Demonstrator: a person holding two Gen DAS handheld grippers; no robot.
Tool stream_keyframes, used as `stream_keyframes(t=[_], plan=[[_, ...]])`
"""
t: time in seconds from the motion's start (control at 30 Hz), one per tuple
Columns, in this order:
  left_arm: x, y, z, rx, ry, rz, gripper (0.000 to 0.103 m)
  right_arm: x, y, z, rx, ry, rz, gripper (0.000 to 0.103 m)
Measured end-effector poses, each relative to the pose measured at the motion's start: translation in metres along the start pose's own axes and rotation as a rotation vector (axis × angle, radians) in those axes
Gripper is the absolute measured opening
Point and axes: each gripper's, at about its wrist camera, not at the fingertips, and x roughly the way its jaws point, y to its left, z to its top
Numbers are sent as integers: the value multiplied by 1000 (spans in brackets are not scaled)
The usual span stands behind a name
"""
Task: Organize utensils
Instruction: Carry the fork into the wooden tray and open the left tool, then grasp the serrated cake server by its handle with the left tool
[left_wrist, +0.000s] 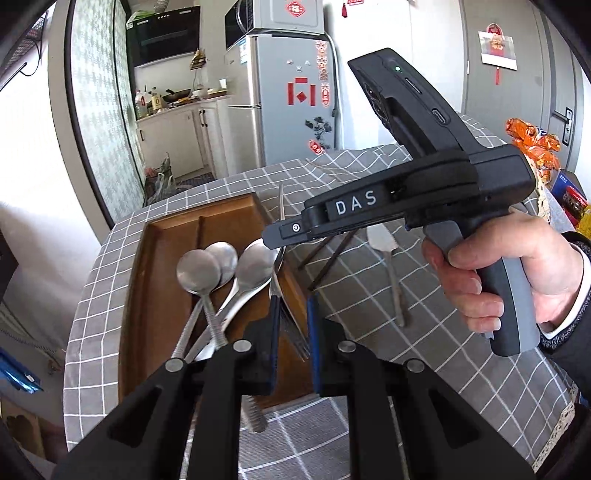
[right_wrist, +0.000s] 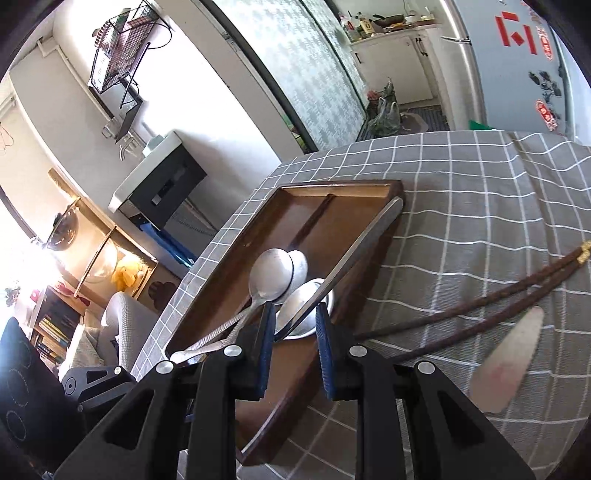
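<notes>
A brown wooden tray (left_wrist: 155, 280) (right_wrist: 332, 195) lies on the grey checked tablecloth and holds three steel spoons (left_wrist: 199, 273) (right_wrist: 269, 277). My left gripper (left_wrist: 293, 295) is open over the tray's right rim, with a fork (left_wrist: 291, 325) lying between its jaws. My right gripper (right_wrist: 295, 314) (left_wrist: 271, 236) hovers over the tray; a long steel utensil handle (right_wrist: 354, 251) runs up from between its jaws, which stand a little apart. Whether they grip it I cannot tell. Dark chopsticks (right_wrist: 480, 302) (left_wrist: 325, 258) and a steel server (right_wrist: 513, 350) (left_wrist: 388, 262) lie on the cloth to the right.
The table edge curves round on the left, close to the tray. Orange snack bags (left_wrist: 532, 144) and boxes sit at the table's far right. A fridge (left_wrist: 288, 92) and a kitchen counter stand behind.
</notes>
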Motion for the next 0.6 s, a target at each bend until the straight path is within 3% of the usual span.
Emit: stream_keyframes(t=[0.2,0.3,0.37,0.6], plan=[[9,12,-13,-19,22,78,15,34,20,-1,-69,34,-40,22],[18,11,-16,-17,37,97,16,36,30,0,-99,24,-19,24],[19,10,-18,-9,39,111,16,33,37,1,-121,21,-18,37],[25,15,-17,-20,54,119,21,-2,36,0,-145,-12,-35,61]])
